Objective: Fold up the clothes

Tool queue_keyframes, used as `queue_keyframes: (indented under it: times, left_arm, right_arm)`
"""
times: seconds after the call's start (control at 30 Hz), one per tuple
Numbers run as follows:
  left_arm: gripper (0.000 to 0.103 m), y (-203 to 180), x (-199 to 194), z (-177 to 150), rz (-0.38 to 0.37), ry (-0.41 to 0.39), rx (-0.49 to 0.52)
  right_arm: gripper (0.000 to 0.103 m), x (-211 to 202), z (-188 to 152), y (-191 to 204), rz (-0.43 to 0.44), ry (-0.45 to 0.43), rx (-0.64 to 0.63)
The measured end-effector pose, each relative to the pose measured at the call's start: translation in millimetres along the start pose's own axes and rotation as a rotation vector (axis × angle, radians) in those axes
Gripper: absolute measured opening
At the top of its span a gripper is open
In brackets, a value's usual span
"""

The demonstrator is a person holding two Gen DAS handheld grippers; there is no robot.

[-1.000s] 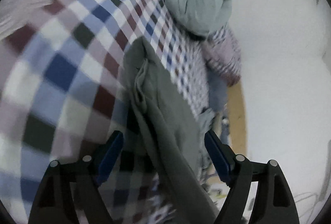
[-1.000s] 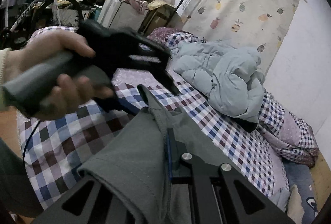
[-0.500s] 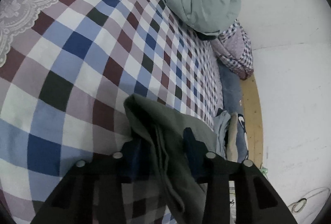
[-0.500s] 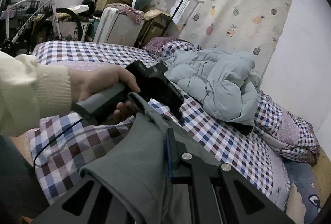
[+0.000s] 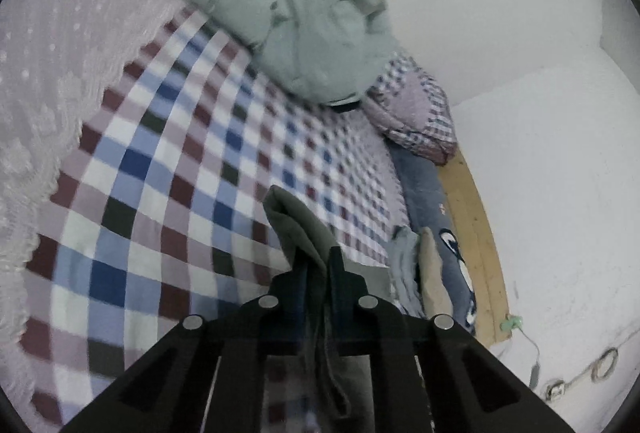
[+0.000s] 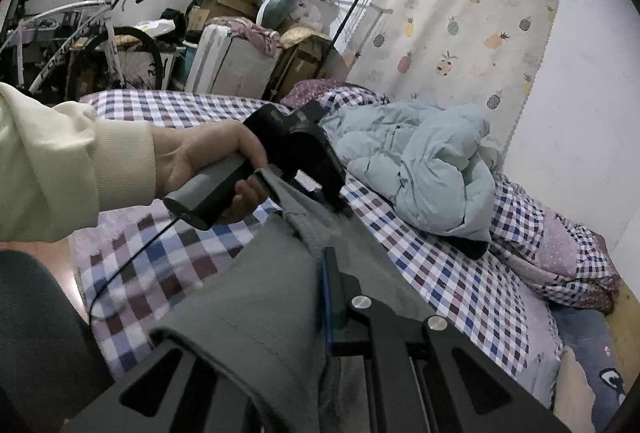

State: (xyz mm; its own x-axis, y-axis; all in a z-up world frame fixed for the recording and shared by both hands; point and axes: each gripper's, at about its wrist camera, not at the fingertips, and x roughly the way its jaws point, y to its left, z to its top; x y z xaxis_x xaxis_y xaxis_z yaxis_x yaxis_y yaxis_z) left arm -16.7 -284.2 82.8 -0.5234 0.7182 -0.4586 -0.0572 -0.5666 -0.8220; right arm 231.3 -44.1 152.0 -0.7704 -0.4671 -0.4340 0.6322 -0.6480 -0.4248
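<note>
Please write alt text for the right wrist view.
The right gripper is shut on a grey-green garment. Beyond it, a hand in a cream sleeve holds the left gripper, its jaws closing on the same garment, above a checked bedsheet.

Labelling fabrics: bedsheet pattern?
Bedsheet: blue, maroon, white check; clearest in left wrist view.
</note>
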Motion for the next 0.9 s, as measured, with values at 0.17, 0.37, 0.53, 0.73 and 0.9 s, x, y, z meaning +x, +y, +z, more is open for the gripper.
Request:
queue_keyframes:
  times: [0.17,0.37,0.53,0.73,0.9]
  left_arm:
    - [0.008,-32,-42,8,-0.002,-0.052,0.058]
    - [0.008,-56,-22,8,0.137,-0.010,0.101]
    - [0.008,-95,5,-1,0.121,0.000,0.130]
    - [0.008,-145,50,-20,0.096,0.036,0.138]
    - [0.008,-174,84,-43,0.075,0.043,0.121]
  right_arm:
    - [0.003,-24,20,14,-0.009,-0.062,0.032]
    - [0.003,-30,16,25,-0.021,-0.087,0.240]
    - [0.003,-32,-4,19,-0.050,-0.074,0.390]
    - [0.003,-57,-25,-5,-0.100,-0.071,0.499]
    - [0.003,-84,-51,-36,-0.133,-0.041,0.579]
